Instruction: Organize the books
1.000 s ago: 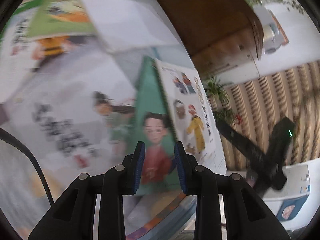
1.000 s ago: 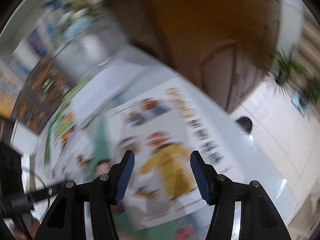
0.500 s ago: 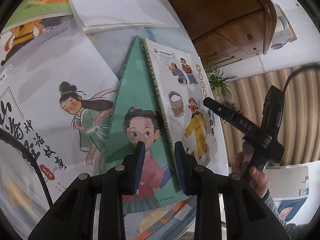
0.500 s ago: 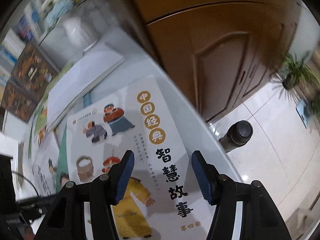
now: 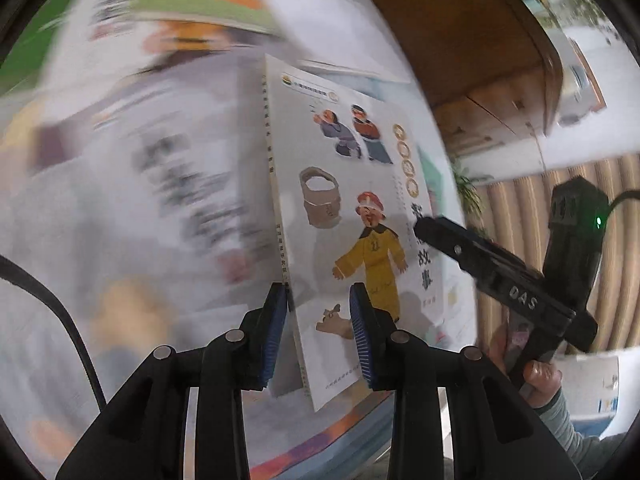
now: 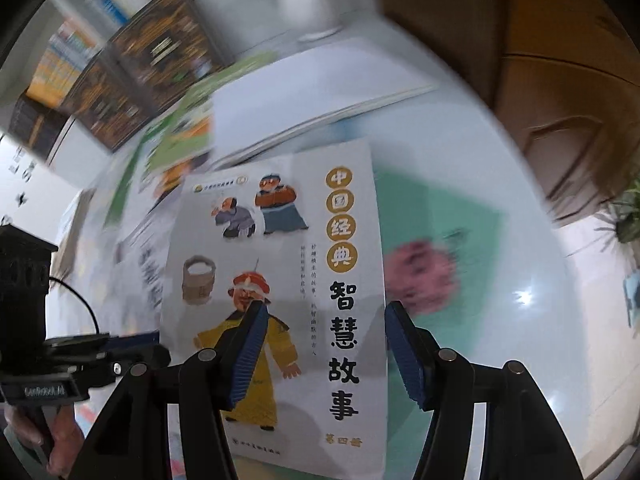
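The left gripper straddles the spine edge of a white storybook, lifted clear of blurred books beneath. The right gripper reaches the book's far edge.

A pale, glossy bench is seen, strewn with picture books. A teal-covered book lies flat on it, beside a white book and a green-covered one.

Brown wooden cabinet, striped curtain, potted plant, pale glossy floor
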